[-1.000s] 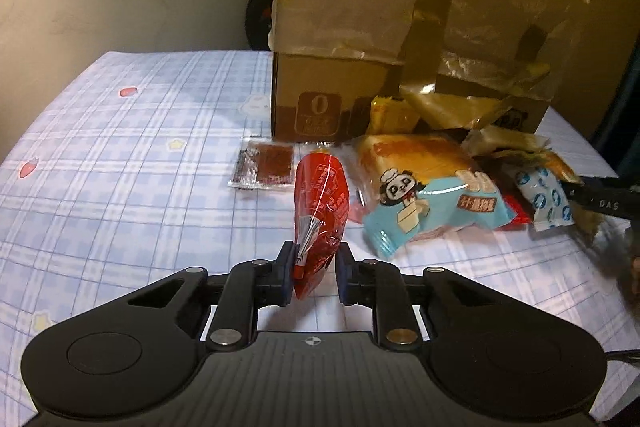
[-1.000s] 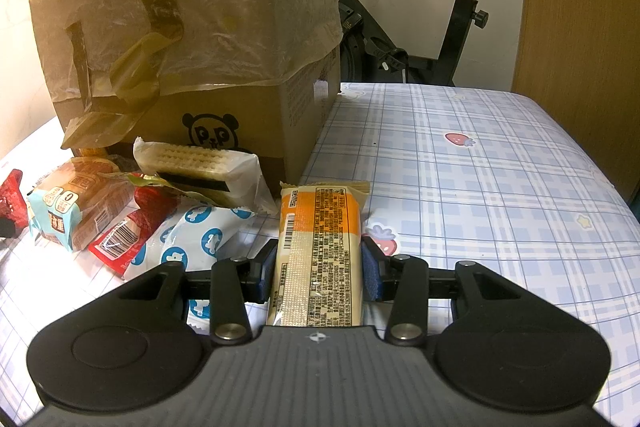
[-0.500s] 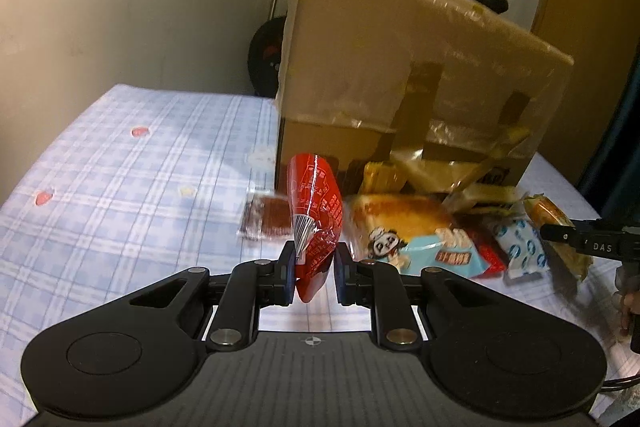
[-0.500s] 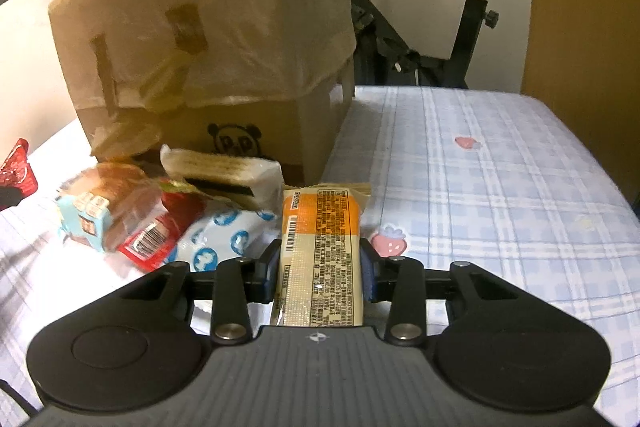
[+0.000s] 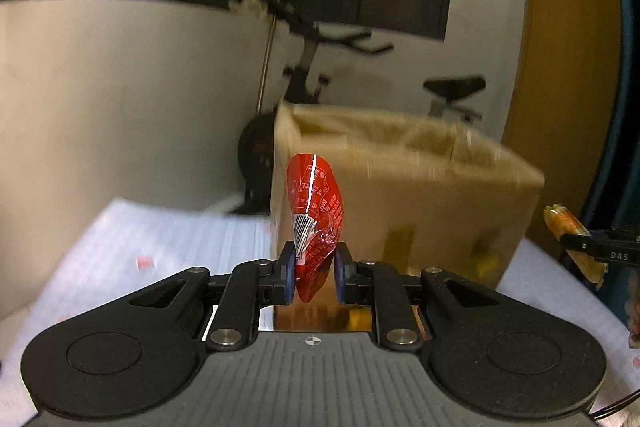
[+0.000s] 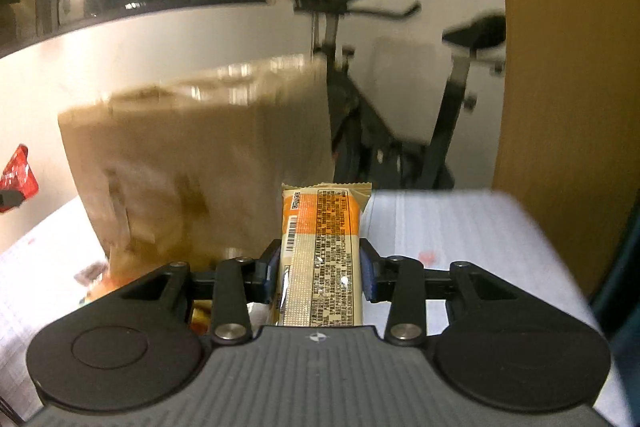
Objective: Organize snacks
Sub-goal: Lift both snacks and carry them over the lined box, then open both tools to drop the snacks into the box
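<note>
The red snack packet (image 5: 316,223), clamped in the left tool (image 5: 314,277), and the orange bar (image 6: 322,255), clamped in the right tool (image 6: 320,273), hang above the desk (image 6: 460,223) before the cardboard box (image 5: 404,195); next, I judge, over its rim and release.

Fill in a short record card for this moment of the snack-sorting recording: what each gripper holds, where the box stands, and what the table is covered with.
left gripper: shut on the red packet, which stands up between the pads
right gripper: shut on the orange packet, label side up
cardboard box: on the table beyond both grippers, top open, blurred
table: pale checked cloth
loose snacks: a few by the foot of the box in the right wrist view, too blurred to name
background: exercise bike behind the table
</note>
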